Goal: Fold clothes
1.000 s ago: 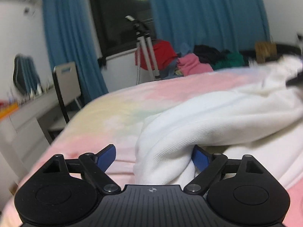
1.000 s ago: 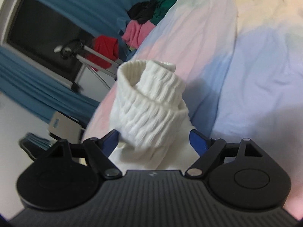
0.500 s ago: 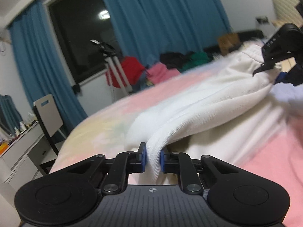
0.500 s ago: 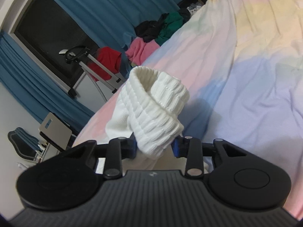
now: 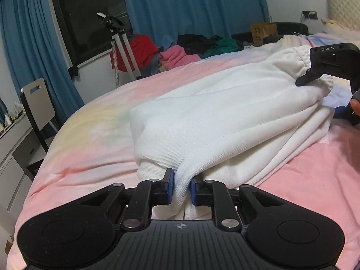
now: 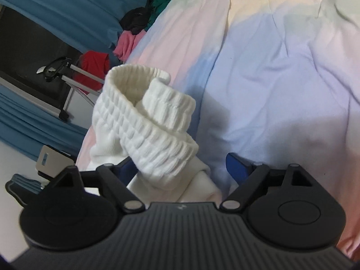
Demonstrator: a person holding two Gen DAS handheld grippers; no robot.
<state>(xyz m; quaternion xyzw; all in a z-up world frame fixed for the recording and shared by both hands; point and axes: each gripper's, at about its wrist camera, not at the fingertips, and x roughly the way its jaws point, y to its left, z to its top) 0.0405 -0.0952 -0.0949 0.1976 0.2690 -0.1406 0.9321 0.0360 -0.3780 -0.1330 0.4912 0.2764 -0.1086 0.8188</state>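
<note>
A white garment (image 5: 225, 112) with a ribbed elastic waistband lies bunched on the pastel bedspread (image 5: 90, 135). My left gripper (image 5: 181, 187) is shut on a fold of its near edge, and the cloth is pinched between the blue pads. In the right wrist view the waistband (image 6: 146, 130) curls up between the fingers of my right gripper (image 6: 180, 165). That gripper is open, its blue pads spread wide on either side of the cloth. In the left wrist view the right gripper (image 5: 326, 67) sits at the garment's far right end, over the waistband.
At the far edge of the bed lies a pile of pink, black and green clothes (image 5: 193, 49). Beside it are a red cloth on a white tripod (image 5: 121, 45) and a cardboard box (image 5: 263, 31). A chair (image 5: 38, 103) and a desk (image 5: 13, 144) stand left of the bed.
My left gripper closed on the garment's fold and still holds it. My right gripper closed on the waistband half a second ago and has since opened, leaving the waistband loose between its fingers.
</note>
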